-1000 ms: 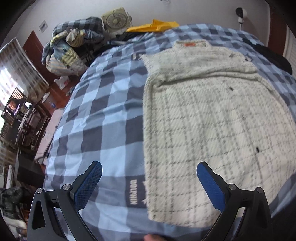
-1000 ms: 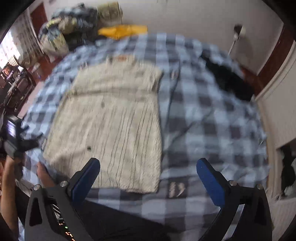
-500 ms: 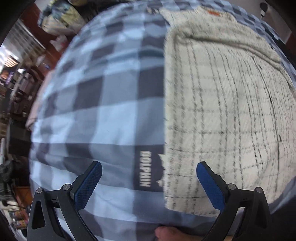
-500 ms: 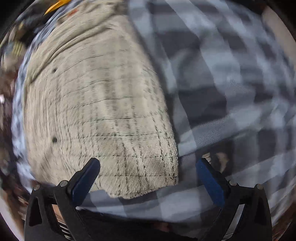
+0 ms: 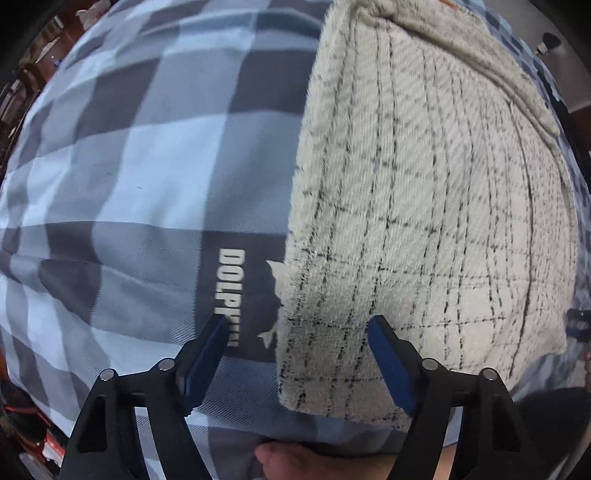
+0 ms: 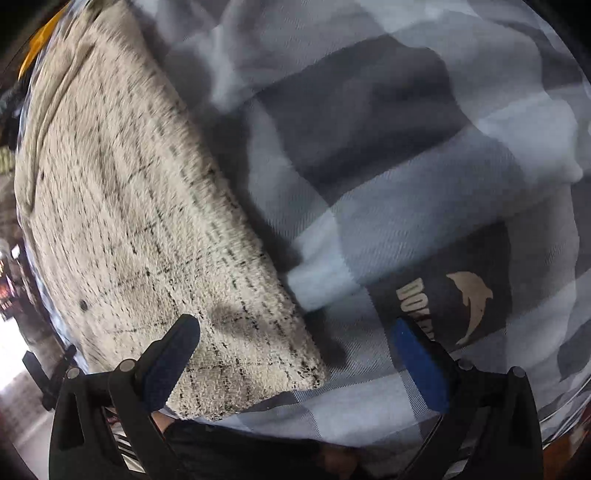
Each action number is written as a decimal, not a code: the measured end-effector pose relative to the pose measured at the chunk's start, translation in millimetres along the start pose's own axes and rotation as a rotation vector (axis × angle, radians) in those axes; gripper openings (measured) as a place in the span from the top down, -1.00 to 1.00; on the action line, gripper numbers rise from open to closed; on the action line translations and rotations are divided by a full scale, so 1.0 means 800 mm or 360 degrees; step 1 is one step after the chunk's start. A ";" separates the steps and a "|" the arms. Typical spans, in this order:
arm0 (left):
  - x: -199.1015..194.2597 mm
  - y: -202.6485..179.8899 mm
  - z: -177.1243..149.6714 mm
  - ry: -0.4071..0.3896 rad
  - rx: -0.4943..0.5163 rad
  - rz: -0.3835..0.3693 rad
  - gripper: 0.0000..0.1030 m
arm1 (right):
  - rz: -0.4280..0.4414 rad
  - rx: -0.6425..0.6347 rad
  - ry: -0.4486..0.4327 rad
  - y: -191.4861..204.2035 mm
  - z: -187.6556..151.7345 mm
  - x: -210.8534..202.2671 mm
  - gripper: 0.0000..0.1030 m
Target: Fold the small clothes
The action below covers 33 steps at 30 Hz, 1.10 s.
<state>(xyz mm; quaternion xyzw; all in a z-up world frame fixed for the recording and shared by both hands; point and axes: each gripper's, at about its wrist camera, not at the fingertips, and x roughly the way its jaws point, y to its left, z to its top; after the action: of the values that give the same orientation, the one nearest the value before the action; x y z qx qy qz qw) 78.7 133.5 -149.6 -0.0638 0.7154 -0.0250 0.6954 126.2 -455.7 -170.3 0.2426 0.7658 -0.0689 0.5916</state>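
The cream garment [image 5: 424,206], fuzzy and crossed with a thin dark grid, lies spread flat on the blue-and-grey checked bedspread [image 5: 140,177], its bottom hem nearest the cameras and its collar end away at the top of the left wrist view, where a small orange label [image 5: 448,4] peeks out at the frame edge. A plainer grey-white band of the same garment is folded across its upper part.

Down over the hem's left corner comes the left gripper [image 5: 297,338], pointing straight down at the bed. Its jaws have just been closing in, yet there is clear daylight between the blue pads [image 5: 388,354]: the garment's corner sits in the gap, one finger over the bedspread by the white DOLPHIN print [image 5: 227,291], the other over the fabric, neither pad pressing on it. Whether the tips touch the cloth, I cannot tell. A bit of a finger [image 5: 280,456] shows at the bottom edge.

Over on the other side, the right gripper [image 6: 297,341] hangs above the hem's right corner [image 6: 295,365], jaws spread wide and nothing pinched. Its left finger [image 6: 171,356] is over the garment and casts a shadow on the pile; its blue right pad [image 6: 417,358] is over the bedspread, just beside a tan dolphin emblem [image 6: 474,299]. This view is blurred, so the knit's detail smears. At the top left corner a sliver of something yellow [image 6: 40,40] shows beyond the garment's far end
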 end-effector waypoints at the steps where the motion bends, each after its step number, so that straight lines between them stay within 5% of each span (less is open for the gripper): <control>1: 0.005 -0.002 -0.001 0.0014 0.0012 0.0004 -0.47 | -0.0013 -0.0011 -0.0004 0.004 -0.002 0.000 -0.98; 4: 0.017 -0.014 -0.002 0.0042 0.0073 0.0058 -0.09 | -0.0088 -0.0037 -0.0023 0.015 -0.004 0.000 -0.98; 6: 0.020 -0.026 -0.003 0.0049 0.0110 0.0047 0.36 | -0.0098 -0.0036 -0.0022 0.021 -0.006 0.001 -0.98; 10: 0.012 -0.049 -0.005 0.0029 0.0139 0.0036 0.82 | -0.0070 -0.0019 -0.0023 0.022 -0.008 0.004 -0.98; 18: -0.027 -0.048 -0.015 -0.0069 0.0074 -0.0079 0.85 | -0.0012 0.0039 -0.0168 -0.011 -0.010 -0.028 -0.98; 23: -0.034 -0.043 -0.022 -0.0065 0.0057 -0.0126 0.85 | -0.0064 -0.0043 -0.0043 0.001 -0.008 0.000 -0.98; 33: -0.014 -0.041 -0.011 -0.0027 0.0095 -0.0037 0.85 | -0.0101 -0.0105 0.0069 0.009 0.002 0.066 -0.98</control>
<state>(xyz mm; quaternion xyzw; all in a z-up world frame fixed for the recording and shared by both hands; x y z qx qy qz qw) 71.9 101.7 -134.1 -0.0514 0.7076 -0.0539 0.7026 120.9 -434.8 -218.8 0.2001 0.7875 -0.0570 0.5801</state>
